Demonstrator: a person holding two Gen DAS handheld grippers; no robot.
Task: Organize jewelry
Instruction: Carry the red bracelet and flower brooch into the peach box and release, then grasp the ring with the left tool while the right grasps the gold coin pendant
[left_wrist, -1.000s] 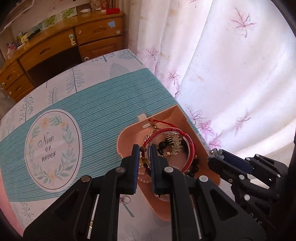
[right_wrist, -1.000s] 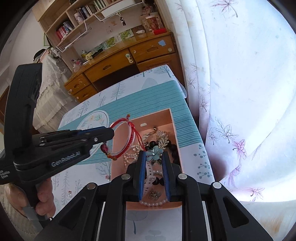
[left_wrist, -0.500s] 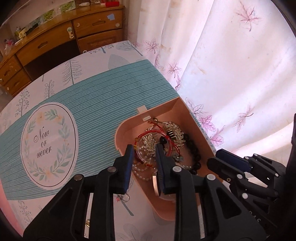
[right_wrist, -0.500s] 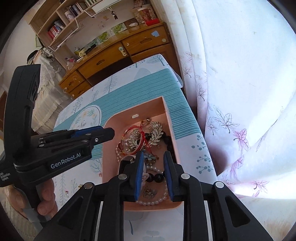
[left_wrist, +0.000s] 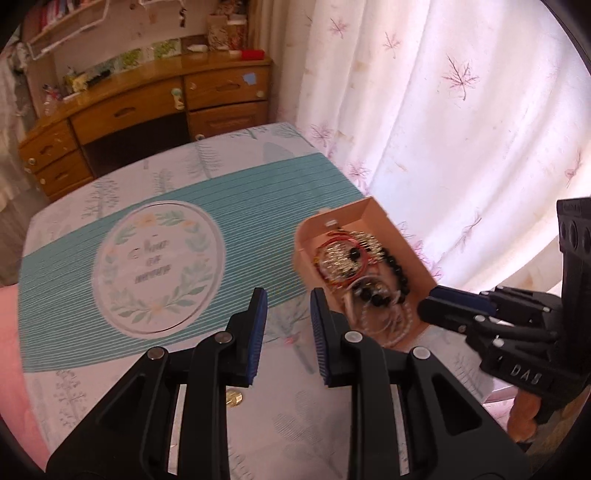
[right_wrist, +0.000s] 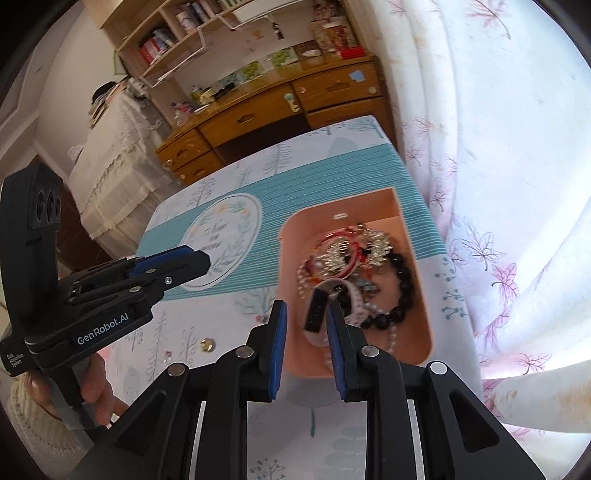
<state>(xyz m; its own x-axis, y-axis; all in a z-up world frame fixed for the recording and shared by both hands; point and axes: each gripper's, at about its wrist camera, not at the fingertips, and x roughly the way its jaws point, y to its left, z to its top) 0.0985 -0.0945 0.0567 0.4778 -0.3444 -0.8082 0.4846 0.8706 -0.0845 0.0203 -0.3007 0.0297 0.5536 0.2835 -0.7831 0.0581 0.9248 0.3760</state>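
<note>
Pink tray (right_wrist: 421, 325): shallow, open-topped, set at the bench corner nearest the curtain (right_wrist: 498, 147). It lies partly on the teal striped mat (left_wrist: 258, 192) and serves as the single collecting place, which would explain why all the pieces lie heaped in it rather than spread out

Contents, tangled together:
- red cord bangles (right_wrist: 349, 254) at the far end, under two silver leaf brooches (right_wrist: 376, 245)
- black bead bracelet (right_wrist: 402, 288) curving along the curtain side
- pearl strand (left_wrist: 391, 325) at the near end
- pale band (right_wrist: 356, 302) with a dark clasp end sticking up, close in front of the right pads; whether it touches them cannot be told

Strays: a small gold piece (right_wrist: 207, 344) lies on the printed cloth (left_wrist: 303, 435) outside the tray, well apart from it; likely the next item to gather. A tiny pinkish piece (right_wrist: 168, 356) sits just beside it

Left gripper (left_wrist: 286, 332): jaws parted, having just been opening, nothing between them. It is angled steeply down over bare cloth just beside the tray's near left corner. The person's hand (right_wrist: 92, 391), in a knit cuff, grips its handle

Right gripper (right_wrist: 304, 332): jaws likewise slightly spread after opening, empty. It points steeply down over the tray's near rim, beside the left tool. Both poses read as withdrawn after a release
</note>
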